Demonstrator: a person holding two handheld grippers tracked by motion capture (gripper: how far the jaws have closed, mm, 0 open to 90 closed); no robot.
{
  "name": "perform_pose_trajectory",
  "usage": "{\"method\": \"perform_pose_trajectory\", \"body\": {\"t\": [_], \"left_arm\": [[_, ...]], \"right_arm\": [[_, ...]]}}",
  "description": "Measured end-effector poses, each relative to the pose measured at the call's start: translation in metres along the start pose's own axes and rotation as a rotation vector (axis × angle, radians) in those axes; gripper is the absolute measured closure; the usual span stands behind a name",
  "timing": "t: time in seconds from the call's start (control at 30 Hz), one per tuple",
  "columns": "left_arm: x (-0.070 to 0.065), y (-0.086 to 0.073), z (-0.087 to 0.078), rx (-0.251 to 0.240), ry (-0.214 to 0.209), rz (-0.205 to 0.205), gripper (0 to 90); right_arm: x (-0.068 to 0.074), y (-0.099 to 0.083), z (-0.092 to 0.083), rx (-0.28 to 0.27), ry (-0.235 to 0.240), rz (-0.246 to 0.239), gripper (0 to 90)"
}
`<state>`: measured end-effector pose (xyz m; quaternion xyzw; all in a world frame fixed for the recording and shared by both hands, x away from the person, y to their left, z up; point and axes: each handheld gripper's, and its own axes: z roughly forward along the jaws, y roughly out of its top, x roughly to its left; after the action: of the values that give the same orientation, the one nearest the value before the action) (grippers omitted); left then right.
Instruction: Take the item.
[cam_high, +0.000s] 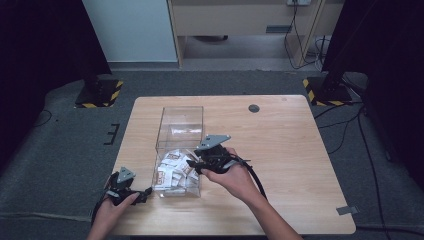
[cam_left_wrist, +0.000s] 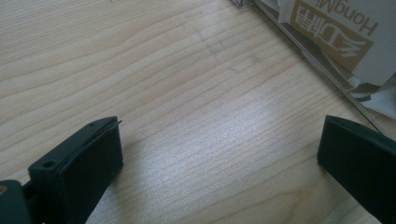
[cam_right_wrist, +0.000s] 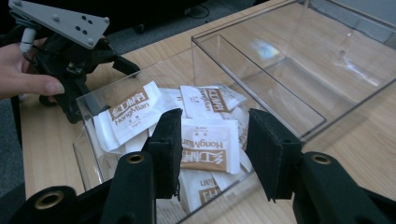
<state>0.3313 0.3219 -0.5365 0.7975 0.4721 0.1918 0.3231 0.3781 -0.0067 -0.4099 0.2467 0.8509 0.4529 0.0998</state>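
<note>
A clear plastic box (cam_high: 181, 116) lies on the wooden table (cam_high: 285, 150), and several white and brown sachets (cam_high: 172, 171) are heaped at its near end. My right gripper (cam_high: 194, 165) hovers over the box's near right rim. Its jaws are open (cam_right_wrist: 215, 126) above a sachet (cam_right_wrist: 205, 142) printed "HongMian", and they hold nothing. My left gripper (cam_high: 144, 193) rests low on the table just left of the box, open wide (cam_left_wrist: 219, 140) over bare wood. The box wall (cam_left_wrist: 322, 65) and a sachet (cam_left_wrist: 327, 32) behind it sit to its upper right. It also appears as the left gripper (cam_right_wrist: 70, 51) beyond the box.
The box's far half (cam_right_wrist: 299, 70) has no sachets in it. A round cable hole (cam_high: 254, 108) sits near the table's far edge. Black stands with striped bases (cam_high: 100, 92) flank the table on the grey floor. The right half of the table is bare wood.
</note>
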Motion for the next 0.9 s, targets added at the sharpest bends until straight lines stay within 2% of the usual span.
{"method": "perform_pose_trajectory", "body": {"t": [0.1,0.53,0.9], "left_arm": [[0.0,0.0,0.0,0.0,0.0,0.0,0.0],[0.0,0.0,0.0,0.0,0.0,0.0,0.0],[0.0,0.0,0.0,0.0,-0.001,0.001,0.0]], "right_arm": [[0.005,-0.001,0.007,-0.013,0.019,0.001,56.8],[0.01,-0.01,0.027,-0.031,0.04,0.03,56.9],[0.014,-0.013,0.037,-0.014,0.037,0.019,56.7]]}}
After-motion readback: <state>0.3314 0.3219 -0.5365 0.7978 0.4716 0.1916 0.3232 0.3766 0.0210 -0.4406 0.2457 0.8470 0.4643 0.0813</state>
